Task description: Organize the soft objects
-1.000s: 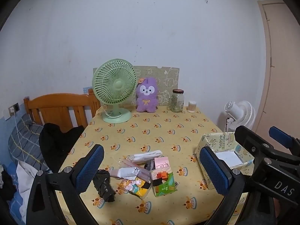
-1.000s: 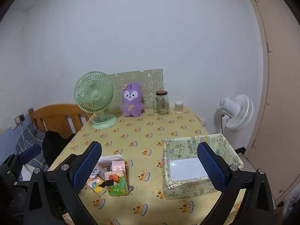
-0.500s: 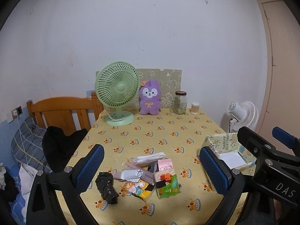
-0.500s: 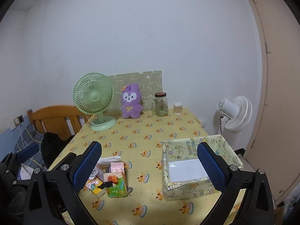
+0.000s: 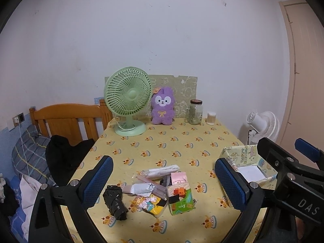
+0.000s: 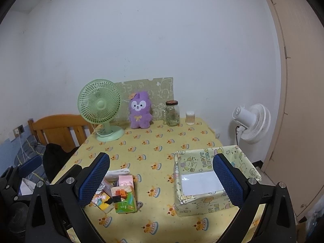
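A pile of soft packets lies near the table's front: a green tissue pack (image 5: 180, 199) (image 6: 123, 200), a pink pack (image 5: 179, 179), a yellow cartoon packet (image 5: 148, 202), a rolled white cloth (image 5: 162, 170), a clear zip pouch (image 5: 142, 187) and a crumpled black bag (image 5: 115, 201). A patterned fabric box (image 6: 210, 180) (image 5: 250, 166) stands open at the right. My left gripper (image 5: 162, 182) hovers open above the pile, holding nothing. My right gripper (image 6: 161, 180) is open between pile and box, also holding nothing. A purple plush (image 5: 163, 106) sits at the back.
At the table's far edge stand a green desk fan (image 5: 128, 101), a glass jar (image 5: 195, 112) and a small cotton-swab tub (image 5: 211, 118). A wooden chair (image 5: 68, 121) with dark clothing is at the left. A white floor fan (image 6: 252, 123) stands right of the table.
Both grippers have pulled back and risen a little, so the table and pile sit lower and smaller in view. Nothing on the table has moved.
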A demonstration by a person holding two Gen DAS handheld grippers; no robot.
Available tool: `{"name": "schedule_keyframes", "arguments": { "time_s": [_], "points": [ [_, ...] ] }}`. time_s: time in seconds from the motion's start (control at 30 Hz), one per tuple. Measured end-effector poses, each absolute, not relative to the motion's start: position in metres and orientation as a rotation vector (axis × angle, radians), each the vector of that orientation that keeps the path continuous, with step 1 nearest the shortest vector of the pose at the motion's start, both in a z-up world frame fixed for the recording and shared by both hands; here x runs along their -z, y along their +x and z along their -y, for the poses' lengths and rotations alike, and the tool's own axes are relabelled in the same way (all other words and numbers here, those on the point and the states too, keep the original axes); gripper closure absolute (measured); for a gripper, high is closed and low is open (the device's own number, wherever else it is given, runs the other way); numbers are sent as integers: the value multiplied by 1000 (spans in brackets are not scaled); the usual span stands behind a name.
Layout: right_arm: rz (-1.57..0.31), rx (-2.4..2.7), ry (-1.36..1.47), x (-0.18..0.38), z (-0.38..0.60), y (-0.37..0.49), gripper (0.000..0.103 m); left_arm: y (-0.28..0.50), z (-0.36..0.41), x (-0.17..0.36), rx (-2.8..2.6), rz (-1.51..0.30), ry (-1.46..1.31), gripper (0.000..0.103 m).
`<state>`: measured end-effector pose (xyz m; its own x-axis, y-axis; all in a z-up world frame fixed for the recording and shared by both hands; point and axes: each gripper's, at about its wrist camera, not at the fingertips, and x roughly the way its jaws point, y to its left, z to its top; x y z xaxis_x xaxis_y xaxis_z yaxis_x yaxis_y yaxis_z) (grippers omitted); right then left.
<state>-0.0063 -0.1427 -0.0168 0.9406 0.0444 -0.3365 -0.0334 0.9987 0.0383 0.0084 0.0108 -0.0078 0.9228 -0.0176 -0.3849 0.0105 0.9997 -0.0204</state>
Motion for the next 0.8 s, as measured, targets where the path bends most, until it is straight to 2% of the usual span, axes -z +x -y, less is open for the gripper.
{"name": "schedule_keyframes", "arguments": {
  "time_s": [0.8],
  "points": [
    [-351,-58,31,21,134,0,0,14,-16,12,12,-419,-43,5]
  ]
}}
